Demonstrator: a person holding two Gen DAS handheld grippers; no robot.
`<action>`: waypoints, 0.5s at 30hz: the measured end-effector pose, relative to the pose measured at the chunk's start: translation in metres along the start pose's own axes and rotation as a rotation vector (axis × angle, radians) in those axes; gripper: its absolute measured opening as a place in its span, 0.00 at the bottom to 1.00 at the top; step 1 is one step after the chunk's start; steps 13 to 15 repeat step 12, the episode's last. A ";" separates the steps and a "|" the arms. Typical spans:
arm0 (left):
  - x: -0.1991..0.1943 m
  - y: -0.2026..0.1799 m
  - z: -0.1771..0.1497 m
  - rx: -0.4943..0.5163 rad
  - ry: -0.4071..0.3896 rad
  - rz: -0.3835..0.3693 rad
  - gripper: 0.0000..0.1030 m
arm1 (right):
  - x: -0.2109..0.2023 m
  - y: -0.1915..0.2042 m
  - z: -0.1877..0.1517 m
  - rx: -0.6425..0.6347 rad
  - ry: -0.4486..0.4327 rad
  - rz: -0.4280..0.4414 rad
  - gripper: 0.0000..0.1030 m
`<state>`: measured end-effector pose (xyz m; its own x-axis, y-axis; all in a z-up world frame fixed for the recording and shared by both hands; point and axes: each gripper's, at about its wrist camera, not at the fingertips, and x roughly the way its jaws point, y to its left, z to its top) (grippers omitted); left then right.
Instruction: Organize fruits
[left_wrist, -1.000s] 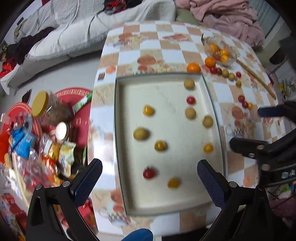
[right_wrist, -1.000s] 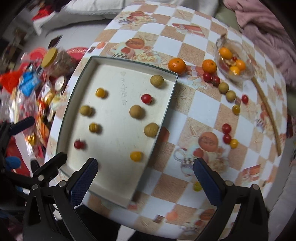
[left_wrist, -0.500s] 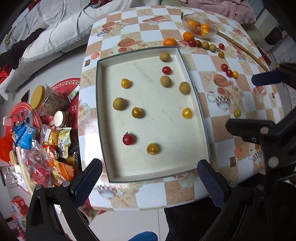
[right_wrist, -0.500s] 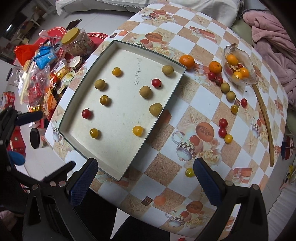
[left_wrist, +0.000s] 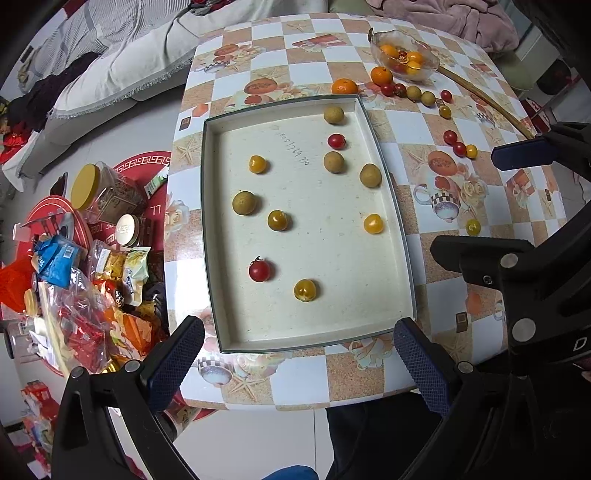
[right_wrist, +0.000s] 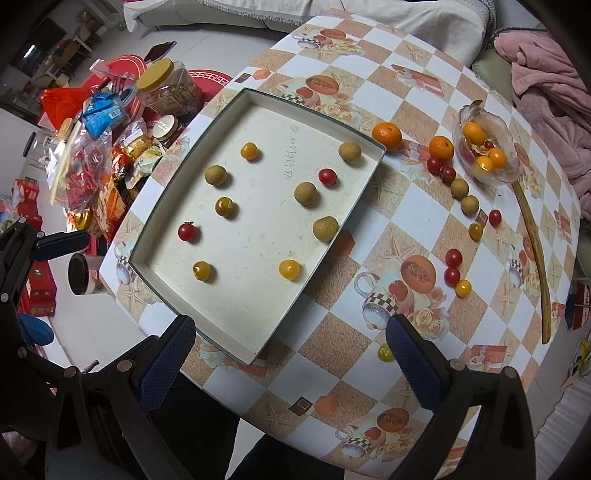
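A shallow cream tray lies on the checkered table and holds several small fruits: red tomatoes, yellow tomatoes and brown longans. More tomatoes, longans and two oranges lie loose on the table right of the tray. A glass bowl holds oranges and tomatoes. My left gripper is open and empty above the tray's near edge. My right gripper is open and empty above the tray's near right corner.
A long wooden stick lies along the table's right side. A lone yellow tomato sits near the table's front edge. Snack bags and jars clutter the floor to the left. A sofa with blankets stands behind the table.
Both grippers have drawn back and up from the table, so the tray and fruits look smaller and farther. The fruits have stayed in place.
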<state>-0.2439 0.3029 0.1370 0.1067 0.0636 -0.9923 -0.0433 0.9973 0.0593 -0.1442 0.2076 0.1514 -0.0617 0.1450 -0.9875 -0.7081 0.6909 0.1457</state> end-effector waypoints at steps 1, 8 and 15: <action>0.000 0.000 0.000 0.001 0.000 0.001 1.00 | 0.000 0.001 0.000 -0.001 -0.001 0.000 1.00; -0.003 -0.001 -0.001 0.001 -0.012 -0.009 1.00 | -0.003 0.002 -0.001 -0.002 -0.006 -0.003 1.00; -0.005 -0.001 -0.002 0.005 -0.017 -0.011 1.00 | -0.004 0.002 -0.002 0.002 -0.007 -0.005 1.00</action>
